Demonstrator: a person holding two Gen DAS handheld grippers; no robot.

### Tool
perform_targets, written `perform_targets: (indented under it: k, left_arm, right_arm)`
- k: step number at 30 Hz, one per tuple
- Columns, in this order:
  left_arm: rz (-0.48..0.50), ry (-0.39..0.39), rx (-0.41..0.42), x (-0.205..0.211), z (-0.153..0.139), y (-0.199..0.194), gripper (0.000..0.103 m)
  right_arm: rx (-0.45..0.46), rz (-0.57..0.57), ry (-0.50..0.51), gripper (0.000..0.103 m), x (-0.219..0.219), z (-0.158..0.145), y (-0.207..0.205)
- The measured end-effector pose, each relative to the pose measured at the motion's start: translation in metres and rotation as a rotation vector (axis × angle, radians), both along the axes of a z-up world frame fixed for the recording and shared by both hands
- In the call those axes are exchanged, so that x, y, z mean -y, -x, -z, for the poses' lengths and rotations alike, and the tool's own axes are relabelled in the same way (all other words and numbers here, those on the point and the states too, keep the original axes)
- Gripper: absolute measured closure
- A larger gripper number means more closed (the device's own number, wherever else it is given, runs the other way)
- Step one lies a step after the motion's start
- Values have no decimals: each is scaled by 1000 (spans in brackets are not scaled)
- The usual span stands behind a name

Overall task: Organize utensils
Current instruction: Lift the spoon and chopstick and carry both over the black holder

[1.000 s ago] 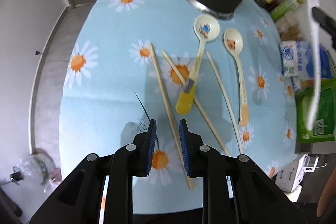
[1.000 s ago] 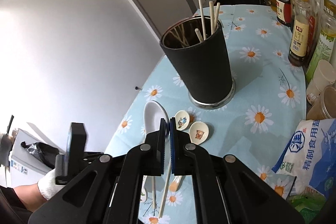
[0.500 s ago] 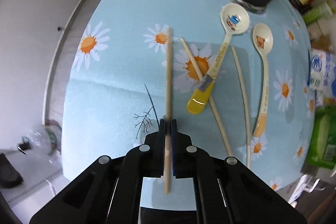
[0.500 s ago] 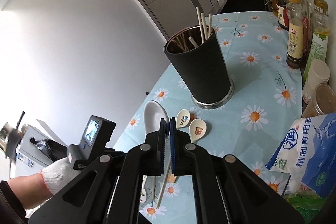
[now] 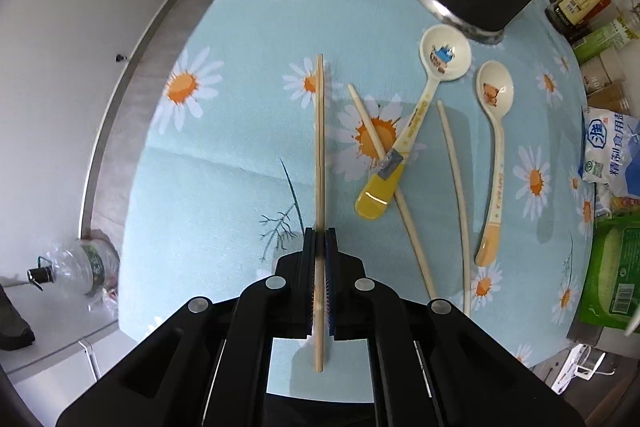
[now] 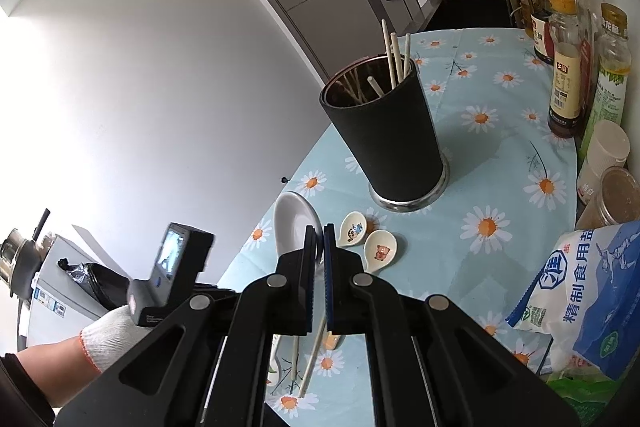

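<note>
Chopstick (image 5: 319,147) in the left gripper (image 5: 320,247), pinched tight between the two pads, its long end reaching forward above the daisy-print tablecloth (image 5: 224,155) and its short end poking back past the jaws. Two more chopsticks (image 5: 452,163) lie loose on the cloth to the right, one crossed under the yellow-handled spoon (image 5: 416,123), with the orange-handled spoon (image 5: 496,131) just beyond. Over on the right gripper (image 6: 319,247), the jaws are clamped on a white spoon (image 6: 294,223), bowl sticking up ahead of the fingertips. Ahead of it stands the black holder (image 6: 384,135), several chopsticks upright inside, near the two small spoons on the cloth.
</note>
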State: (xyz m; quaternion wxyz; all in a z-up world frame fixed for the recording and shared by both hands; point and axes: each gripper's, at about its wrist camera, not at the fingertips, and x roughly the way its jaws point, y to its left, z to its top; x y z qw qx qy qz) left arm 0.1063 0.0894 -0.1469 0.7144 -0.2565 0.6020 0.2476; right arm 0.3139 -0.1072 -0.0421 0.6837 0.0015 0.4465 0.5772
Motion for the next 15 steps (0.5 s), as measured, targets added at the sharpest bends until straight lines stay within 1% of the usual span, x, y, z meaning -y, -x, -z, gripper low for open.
perform_targets:
  k: [5, 8, 12, 14, 15]
  left_arm:
    - [13, -19, 74, -5, -20, 5, 100]
    - [43, -30, 149, -7, -41, 2, 100]
    - [131, -44, 289, -11, -75, -6, 99]
    - [168, -43, 325, -15, -88, -15, 99]
    - [189, -39, 358, -17, -96, -20, 99]
  right_arm:
    - [13, 28, 25, 98, -6, 4, 3]
    - [29, 65, 31, 98, -7, 3, 5]
    - [35, 137, 26, 98, -9, -2, 3]
    - [58, 176, 37, 98, -13, -7, 4]
    - [66, 189, 40, 98, -15, -9, 5]
